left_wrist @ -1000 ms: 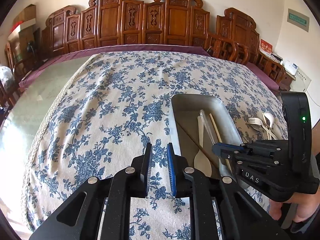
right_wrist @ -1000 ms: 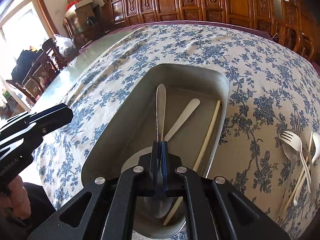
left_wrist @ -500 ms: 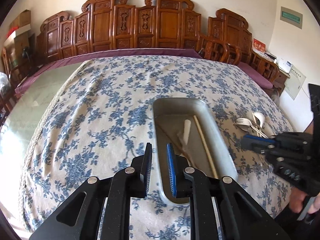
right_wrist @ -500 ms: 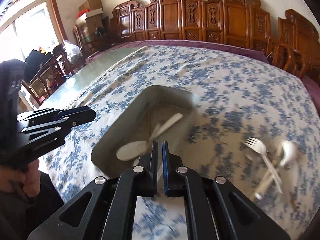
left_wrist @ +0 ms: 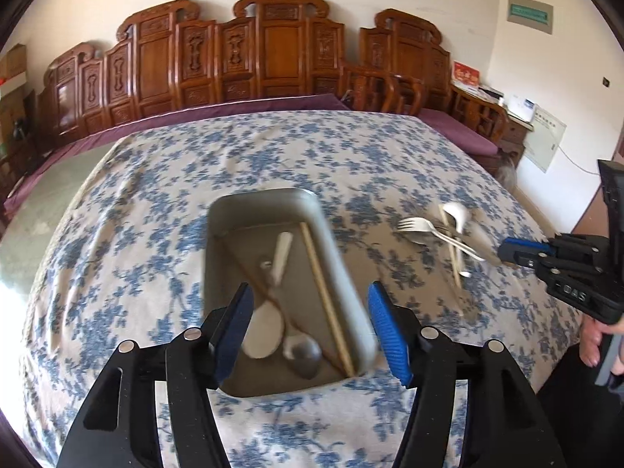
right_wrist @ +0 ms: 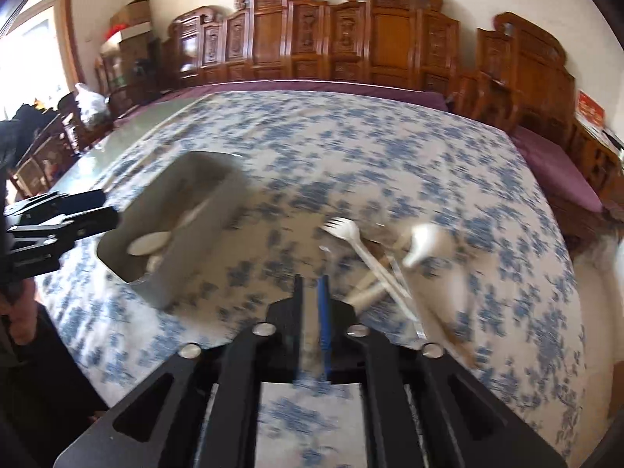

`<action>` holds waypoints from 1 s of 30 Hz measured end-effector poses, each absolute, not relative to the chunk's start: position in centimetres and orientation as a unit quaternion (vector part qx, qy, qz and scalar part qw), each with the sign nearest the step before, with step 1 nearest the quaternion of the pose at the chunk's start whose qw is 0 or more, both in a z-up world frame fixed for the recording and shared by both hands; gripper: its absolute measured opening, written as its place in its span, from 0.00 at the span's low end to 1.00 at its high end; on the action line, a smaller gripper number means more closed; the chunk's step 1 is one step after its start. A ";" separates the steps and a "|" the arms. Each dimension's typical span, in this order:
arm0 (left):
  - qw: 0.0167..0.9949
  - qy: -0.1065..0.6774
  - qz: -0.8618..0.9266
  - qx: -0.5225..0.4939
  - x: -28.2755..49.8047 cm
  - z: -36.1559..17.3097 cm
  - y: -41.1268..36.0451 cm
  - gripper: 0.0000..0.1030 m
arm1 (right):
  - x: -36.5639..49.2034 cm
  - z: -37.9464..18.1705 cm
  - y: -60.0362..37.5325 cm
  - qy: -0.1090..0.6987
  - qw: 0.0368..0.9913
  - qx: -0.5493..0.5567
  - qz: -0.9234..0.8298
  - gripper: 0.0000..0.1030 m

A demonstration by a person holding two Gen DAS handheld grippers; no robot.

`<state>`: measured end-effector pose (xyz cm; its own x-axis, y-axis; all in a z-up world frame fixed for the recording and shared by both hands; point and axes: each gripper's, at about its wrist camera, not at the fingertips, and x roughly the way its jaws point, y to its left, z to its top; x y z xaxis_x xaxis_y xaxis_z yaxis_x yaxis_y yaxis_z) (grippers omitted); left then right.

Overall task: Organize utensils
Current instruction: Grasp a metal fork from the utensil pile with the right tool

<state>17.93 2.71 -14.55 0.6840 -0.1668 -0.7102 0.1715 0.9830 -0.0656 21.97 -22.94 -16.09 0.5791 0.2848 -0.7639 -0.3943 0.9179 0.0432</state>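
Lying in the centre of the left wrist view, a grey metal tray (left_wrist: 273, 210) is seen on the blue-flowered tablecloth (left_wrist: 136, 234), and several utensils have been gathered in it: a pale wooden spatula (left_wrist: 269, 312), a metal spoon (left_wrist: 302, 351) and a long chopstick (left_wrist: 325, 296) laid lengthwise, apparently so that they fit the tray's long shape. The left gripper (left_wrist: 312, 325) is framed at the bottom of that view with its jaws opening; nothing is pressed between the blue pads, although the tray's near end shows in the gap behind them.

The unsorted pile (right_wrist: 390, 265) is found at centre right of the right wrist view: a white plastic fork (right_wrist: 343, 228), a white ceramic spoon (right_wrist: 425, 241) and some sticks crossed over one another, well apart from the tray (right_wrist: 202, 210) at centre left. The right gripper (right_wrist: 312, 304) is shown at the bottom centre, just short of this pile; its jaws are opening from a narrow gap and nothing is held in them. Heavy blur is present, so finer detail of the pile cannot be told. The next piece is judged to be fetched from this heap, the tray being kept clear of the reach.
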 end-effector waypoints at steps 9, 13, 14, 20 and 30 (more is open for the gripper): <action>0.911 0.399 -0.105 0.013 18.0 -15.3 -0.1 0.57 | 24.5 -19.2 -26.4 0.424 0.890 -0.047 0.160 0.26; 0.909 0.404 -0.102 0.023 18.1 -15.7 -1.0 0.57 | 26.1 -20.4 -27.2 0.433 0.886 -0.046 0.156 0.26; 0.909 0.405 -0.101 0.026 18.1 -15.7 -1.2 0.57 | 26.7 -20.8 -27.6 0.436 0.886 -0.047 0.152 0.26; 0.904 0.414 -0.095 0.041 18.6 -16.2 -2.4 0.58 | 29.5 -22.0 -27.3 0.442 0.878 -0.060 0.170 0.26; 0.896 0.429 -0.097 0.059 19.2 -17.0 -5.2 0.57 | 31.3 -23.6 -27.5 0.473 0.858 -0.022 0.198 0.26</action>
